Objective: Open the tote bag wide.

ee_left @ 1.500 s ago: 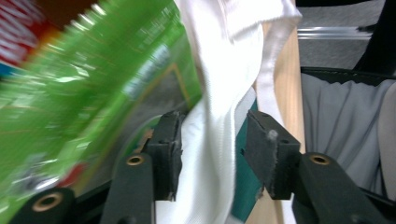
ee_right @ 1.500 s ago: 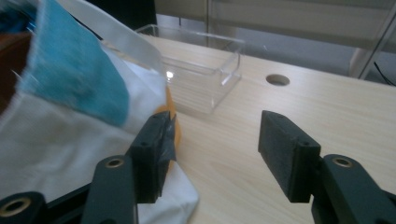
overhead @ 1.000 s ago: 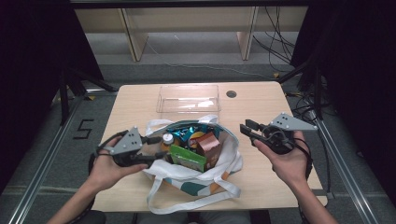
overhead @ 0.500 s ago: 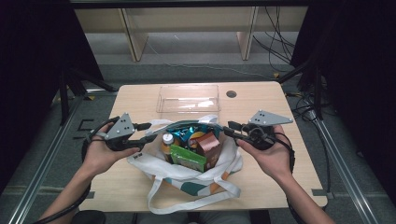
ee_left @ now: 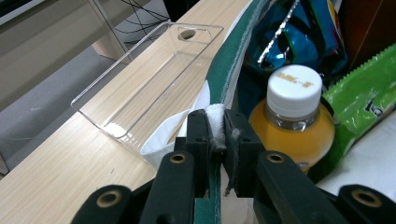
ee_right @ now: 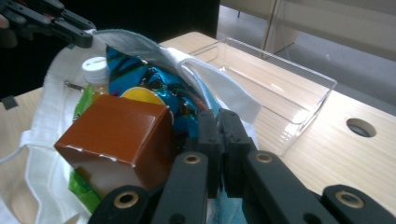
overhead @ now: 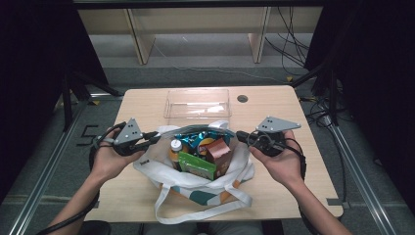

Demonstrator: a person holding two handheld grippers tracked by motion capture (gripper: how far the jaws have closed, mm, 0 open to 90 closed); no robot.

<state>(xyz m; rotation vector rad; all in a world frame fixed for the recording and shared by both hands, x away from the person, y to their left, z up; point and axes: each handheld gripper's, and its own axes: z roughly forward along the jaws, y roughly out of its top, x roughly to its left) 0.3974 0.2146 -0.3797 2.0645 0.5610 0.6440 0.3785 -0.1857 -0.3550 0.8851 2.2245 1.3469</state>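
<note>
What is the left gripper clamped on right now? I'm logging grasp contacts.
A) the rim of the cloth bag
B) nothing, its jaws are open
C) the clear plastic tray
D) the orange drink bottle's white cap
A: in the left gripper view the left gripper has its jaws closed on the white fabric rim of the bag, beside the bottle, apart from the tray.

Both tongs now sit farther apart than 1 s ago: left tongs [overhead: 149, 140] and right tongs [overhead: 243, 135] each clamp the tote bag [overhead: 161, 171] rim and pull outward. Bag mouth is wider.
</note>
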